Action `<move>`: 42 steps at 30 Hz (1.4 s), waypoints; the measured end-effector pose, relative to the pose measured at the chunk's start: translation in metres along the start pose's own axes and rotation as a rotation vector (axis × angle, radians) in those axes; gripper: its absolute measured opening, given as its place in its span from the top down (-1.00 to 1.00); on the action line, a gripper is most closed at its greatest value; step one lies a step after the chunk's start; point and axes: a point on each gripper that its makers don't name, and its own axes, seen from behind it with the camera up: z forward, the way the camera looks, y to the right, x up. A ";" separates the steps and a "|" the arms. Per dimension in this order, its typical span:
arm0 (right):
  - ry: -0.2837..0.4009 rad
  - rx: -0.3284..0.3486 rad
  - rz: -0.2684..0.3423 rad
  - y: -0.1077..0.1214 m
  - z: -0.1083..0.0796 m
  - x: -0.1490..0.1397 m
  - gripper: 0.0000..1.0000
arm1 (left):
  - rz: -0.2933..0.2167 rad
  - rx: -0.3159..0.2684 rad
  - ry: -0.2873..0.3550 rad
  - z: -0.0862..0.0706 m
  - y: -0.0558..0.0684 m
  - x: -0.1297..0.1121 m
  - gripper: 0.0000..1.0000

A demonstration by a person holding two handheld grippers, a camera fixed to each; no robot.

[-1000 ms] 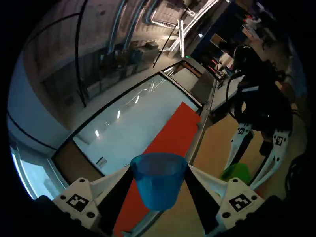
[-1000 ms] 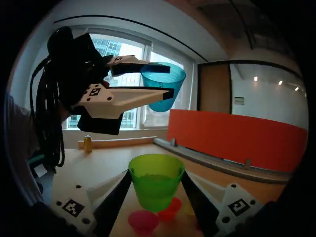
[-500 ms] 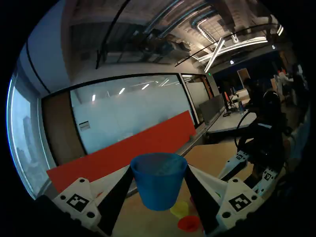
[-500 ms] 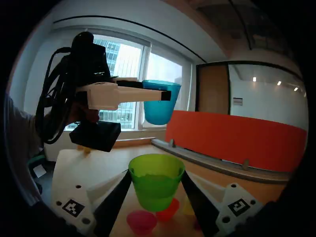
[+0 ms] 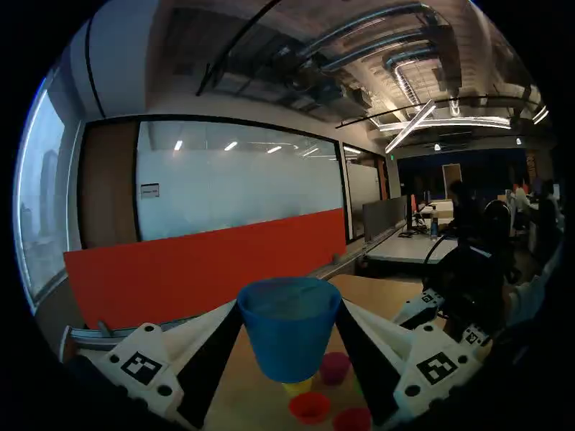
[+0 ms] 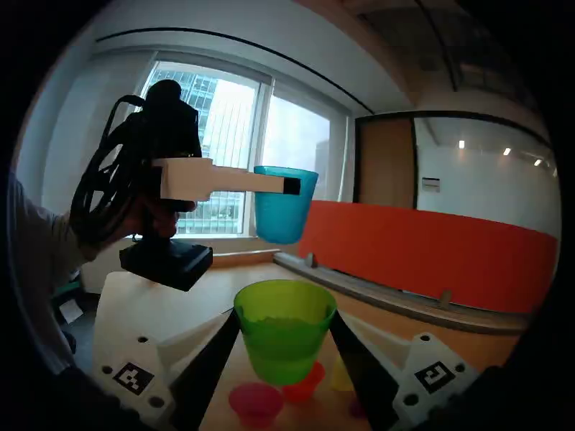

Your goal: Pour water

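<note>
Blue plastic is what the left hand-held gripper point(image 5: 289, 314) is squeezing. Its two fingers press on both sides of the blue cup point(image 5: 287, 348). The right hand-held gripper point(image 6: 285, 320) squeezes the green cup point(image 6: 284, 352) the same way.

In the right gripper view the blue cup hangs in the air. It is above the green cup, a little to its left and farther back. It stands straight up and is not tipped, and nothing is running out of it. The green cup stands straight too. It looks darker from about the middle down, so I think there is water in it. I cannot tell if the blue cup has any water inside.

Just below the green cup, three little cups sit close together on the tabletop point(image 6: 180, 291): a pink cup point(image 6: 255, 399), a red cup point(image 6: 307, 379) and a yellow cup point(image 6: 342, 375).

No pour is going on now, because both cups are level. My guess is that the pouring is done. What is left looks like setting both cups down on the tabletop under the green cup.
</note>
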 end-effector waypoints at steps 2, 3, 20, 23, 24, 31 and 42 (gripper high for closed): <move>0.000 -0.002 -0.001 0.000 0.000 0.000 -0.81 | 0.001 -0.001 -0.011 -0.001 -0.001 -0.005 -0.75; 0.000 -0.003 -0.001 0.001 0.000 0.001 -0.80 | 0.001 -0.001 -0.017 -0.002 -0.001 -0.007 -0.75; -0.027 -0.050 0.007 0.026 -0.020 -0.002 -0.81 | -0.025 -0.003 -0.121 -0.021 -0.004 -0.062 -0.76; -0.036 -0.065 0.013 0.035 -0.025 -0.004 -0.81 | -0.026 0.000 -0.139 -0.025 -0.005 -0.073 -0.76; -0.038 -0.069 0.015 0.037 -0.027 -0.005 -0.81 | -0.026 0.001 -0.146 -0.026 -0.005 -0.076 -0.76; -0.052 -0.112 0.021 0.059 -0.043 -0.007 -0.81 | -0.016 0.008 -0.194 -0.035 -0.006 -0.103 -0.76; -0.078 -0.178 0.027 0.090 -0.071 -0.015 -0.81 | 0.006 0.017 -0.265 -0.041 -0.005 -0.142 -0.76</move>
